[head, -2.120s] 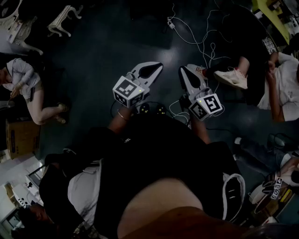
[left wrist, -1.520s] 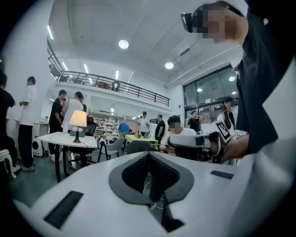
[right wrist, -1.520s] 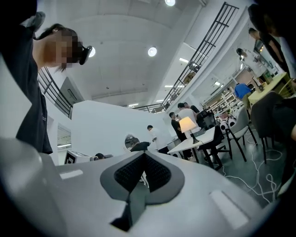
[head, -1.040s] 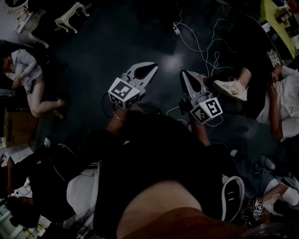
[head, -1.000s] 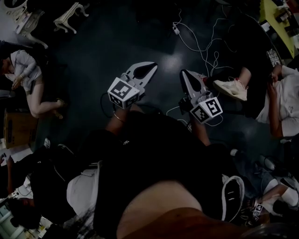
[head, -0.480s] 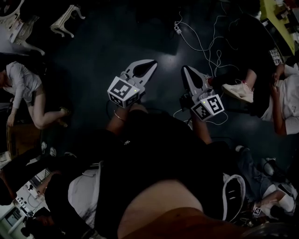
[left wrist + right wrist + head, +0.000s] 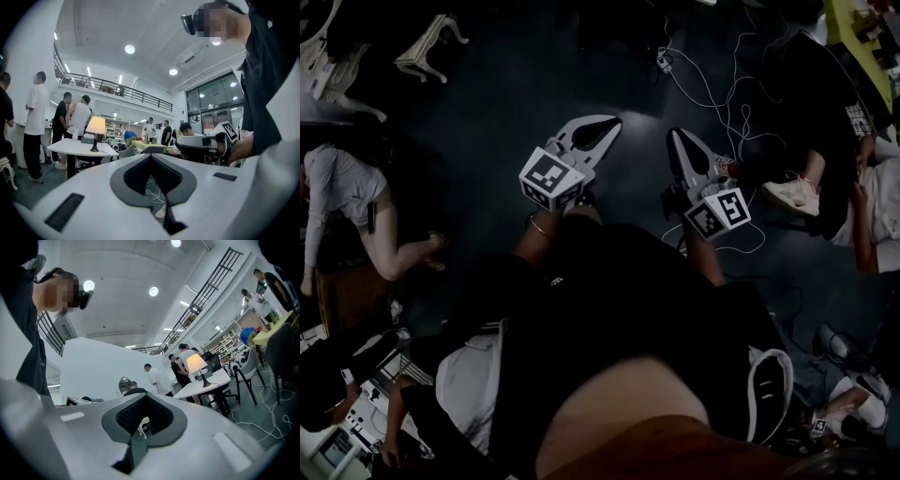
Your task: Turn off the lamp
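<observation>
The lamp is lit, with a cream shade on a dark stem. It stands on a white table far ahead in the left gripper view. The right gripper view shows the same lamp glowing on the table, also distant. In the dark head view the lamp is not visible. My left gripper and right gripper are held side by side in front of the person's body, above the floor. Both are shut with nothing between their jaws. The left gripper and right gripper fill the lower half of their own views.
Several people stand behind the lamp's table. Others sit on the floor at the right and left. White cables trail across the dark floor ahead. A chair stands beside the table.
Both grippers have risen slightly in the head view and stay shut. The head view has shifted, and the seated person at the left has changed posture.
</observation>
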`<state>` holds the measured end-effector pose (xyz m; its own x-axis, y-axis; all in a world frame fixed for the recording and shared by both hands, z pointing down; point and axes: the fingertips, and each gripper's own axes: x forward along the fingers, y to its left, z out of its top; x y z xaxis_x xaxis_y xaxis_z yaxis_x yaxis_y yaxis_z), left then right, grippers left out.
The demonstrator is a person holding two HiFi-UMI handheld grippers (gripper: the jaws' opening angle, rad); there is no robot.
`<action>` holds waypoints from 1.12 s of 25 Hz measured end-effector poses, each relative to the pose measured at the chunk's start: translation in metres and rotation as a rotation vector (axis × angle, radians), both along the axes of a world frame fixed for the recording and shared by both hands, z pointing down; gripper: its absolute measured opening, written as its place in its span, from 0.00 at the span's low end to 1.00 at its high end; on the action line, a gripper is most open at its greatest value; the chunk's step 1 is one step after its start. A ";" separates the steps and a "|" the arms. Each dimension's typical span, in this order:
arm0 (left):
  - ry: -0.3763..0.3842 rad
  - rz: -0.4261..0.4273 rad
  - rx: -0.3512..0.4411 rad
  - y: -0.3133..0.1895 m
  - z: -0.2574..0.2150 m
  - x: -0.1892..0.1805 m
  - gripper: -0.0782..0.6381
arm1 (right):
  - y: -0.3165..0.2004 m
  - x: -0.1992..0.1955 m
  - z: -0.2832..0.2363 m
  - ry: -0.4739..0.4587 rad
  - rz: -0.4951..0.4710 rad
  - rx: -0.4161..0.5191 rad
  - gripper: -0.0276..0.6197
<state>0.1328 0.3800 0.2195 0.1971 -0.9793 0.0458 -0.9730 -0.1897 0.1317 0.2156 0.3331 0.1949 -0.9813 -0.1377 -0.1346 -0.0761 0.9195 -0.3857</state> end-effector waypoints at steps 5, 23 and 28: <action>0.001 0.039 0.000 0.007 0.003 -0.041 0.12 | 0.007 -0.043 0.002 -0.008 0.031 -0.021 0.04; 0.026 0.178 -0.014 -0.014 0.011 -0.083 0.12 | -0.005 -0.080 0.005 0.001 0.189 -0.040 0.04; 0.037 0.198 -0.028 -0.036 0.010 -0.082 0.12 | -0.025 -0.076 0.006 -0.001 0.223 -0.052 0.04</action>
<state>0.0506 0.3441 0.2299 0.3876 -0.9198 0.0619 -0.9115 -0.3723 0.1749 0.1396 0.3076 0.2010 -0.9257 -0.3578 -0.1223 -0.2749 0.8589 -0.4322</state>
